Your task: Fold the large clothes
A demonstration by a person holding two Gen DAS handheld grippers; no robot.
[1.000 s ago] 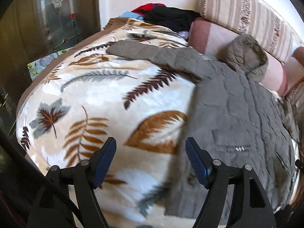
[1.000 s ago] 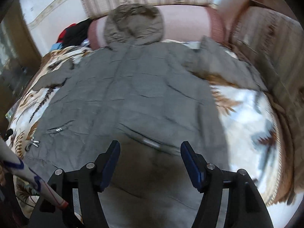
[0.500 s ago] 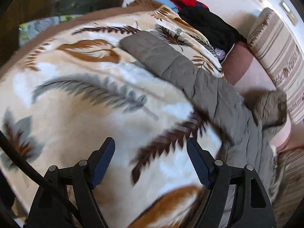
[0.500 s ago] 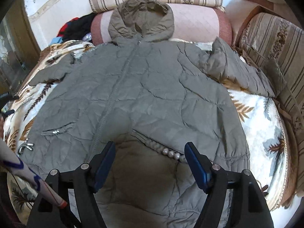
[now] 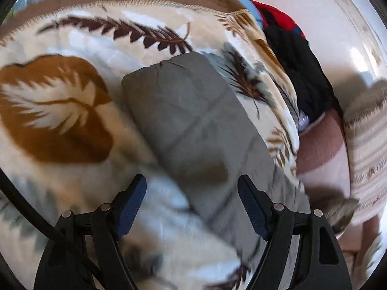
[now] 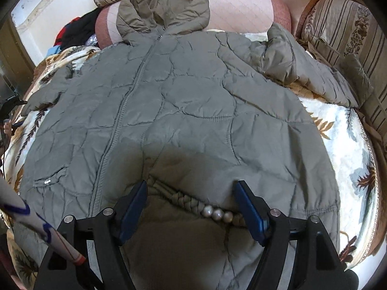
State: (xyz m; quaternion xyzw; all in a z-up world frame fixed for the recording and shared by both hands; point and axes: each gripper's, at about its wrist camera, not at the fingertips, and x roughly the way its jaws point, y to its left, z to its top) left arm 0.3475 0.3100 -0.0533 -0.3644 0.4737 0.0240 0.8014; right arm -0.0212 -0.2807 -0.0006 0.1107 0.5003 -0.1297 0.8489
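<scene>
A large grey-green quilted hooded jacket (image 6: 193,111) lies flat, front up, on a leaf-print blanket (image 6: 343,145). Its hood (image 6: 162,4) rests on a pink bolster. Its right sleeve (image 6: 314,77) is bent near the sofa arm. My right gripper (image 6: 191,205) is open, just above the lower front, with a braided pocket trim with pearls (image 6: 212,212) between its fingers. In the left wrist view the jacket's left sleeve (image 5: 193,120) runs across the blanket (image 5: 60,101). My left gripper (image 5: 192,205) is open, close over the sleeve, a little back from the cuff end.
A pile of black, red and blue clothes (image 5: 290,43) lies at the blanket's far corner by the wall. A pink bolster (image 6: 241,7) and striped cushions (image 6: 338,31) border the back and right. A white pole with blue marks (image 6: 36,229) crosses the right view's lower left.
My left gripper has swept from the jacket's lower left side up along the blanket to the left sleeve. My right gripper has moved closer to the jacket's lower front. Both stay open.
</scene>
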